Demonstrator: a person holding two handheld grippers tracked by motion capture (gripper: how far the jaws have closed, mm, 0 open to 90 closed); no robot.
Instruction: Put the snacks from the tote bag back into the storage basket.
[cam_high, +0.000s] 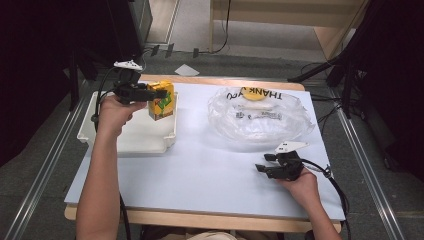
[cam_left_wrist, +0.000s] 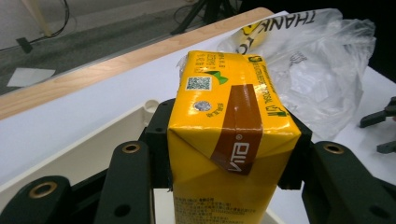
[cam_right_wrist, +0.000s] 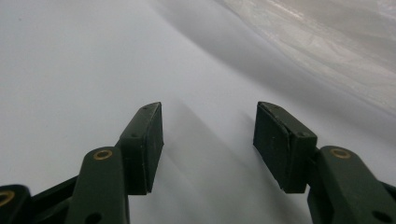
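High view: the left gripper (cam_high: 159, 93) holds a yellow drink carton (cam_high: 163, 101) upright over the white tray (cam_high: 145, 137), well apart from the clear plastic bag (cam_high: 260, 116). Left gripper view: its fingers (cam_left_wrist: 159, 135) clamp the carton's sides, the bag beyond. Right gripper view: the right gripper (cam_right_wrist: 208, 142) has fingers wide apart above the bare surface (cam_right_wrist: 70, 70).

Open tool (cam_right_wrist: 209, 140) above white table (cam_right_wrist: 70, 70), beside bag (cam_right_wrist: 327, 42)

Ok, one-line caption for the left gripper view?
Left gripper clamped on a yellow drink carton above a white tray, plastic bag behind.
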